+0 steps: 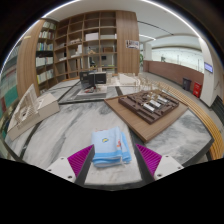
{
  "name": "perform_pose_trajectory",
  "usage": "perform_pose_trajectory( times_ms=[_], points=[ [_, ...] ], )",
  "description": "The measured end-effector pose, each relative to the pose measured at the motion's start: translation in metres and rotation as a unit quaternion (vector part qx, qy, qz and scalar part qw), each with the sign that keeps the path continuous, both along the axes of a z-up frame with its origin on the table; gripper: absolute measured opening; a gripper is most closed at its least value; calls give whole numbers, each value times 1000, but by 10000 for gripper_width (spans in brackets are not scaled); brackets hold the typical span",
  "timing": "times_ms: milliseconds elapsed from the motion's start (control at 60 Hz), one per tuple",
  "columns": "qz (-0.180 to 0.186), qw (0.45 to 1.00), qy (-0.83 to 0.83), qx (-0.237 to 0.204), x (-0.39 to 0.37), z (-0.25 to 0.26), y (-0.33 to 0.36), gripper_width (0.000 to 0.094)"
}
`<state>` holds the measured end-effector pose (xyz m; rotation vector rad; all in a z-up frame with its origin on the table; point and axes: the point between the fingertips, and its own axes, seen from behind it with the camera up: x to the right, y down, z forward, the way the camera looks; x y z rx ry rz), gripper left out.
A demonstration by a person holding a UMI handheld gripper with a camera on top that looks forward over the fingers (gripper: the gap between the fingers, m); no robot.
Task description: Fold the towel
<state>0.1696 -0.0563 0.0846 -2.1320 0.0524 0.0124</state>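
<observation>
1. Two magenta pads (82,158) flank the near end of the towel (110,147); the gripper (112,165) looks spread, its fingers standing at either side of the cloth with no clear sign that they press on it
2. Light blue with a white patch, the towel lies between the fingers and runs just ahead of them, resting on the marbled table (60,128); it already looks like a compact, bunched or partly folded rectangle
3. Judging by that, the step in hand is either taking hold of the near edge for a fold or letting go after one; I cannot tell which
4. A next move would call for pinching one edge cleanly, lifting it low and carrying it over the far edge so the layers line up
5. Beyond, well apart from the towel, sit a wooden tray (150,108) holding small items, and bookshelves (85,42) at the back
</observation>
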Motion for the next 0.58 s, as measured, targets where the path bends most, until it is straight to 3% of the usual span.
perform_pose_trajectory(
  times_ms=[367,583],
  points=[
    [67,995,14,72,-78,85,-108,846],
    [91,993,39,71,-77,77,-121,830]
  ],
)
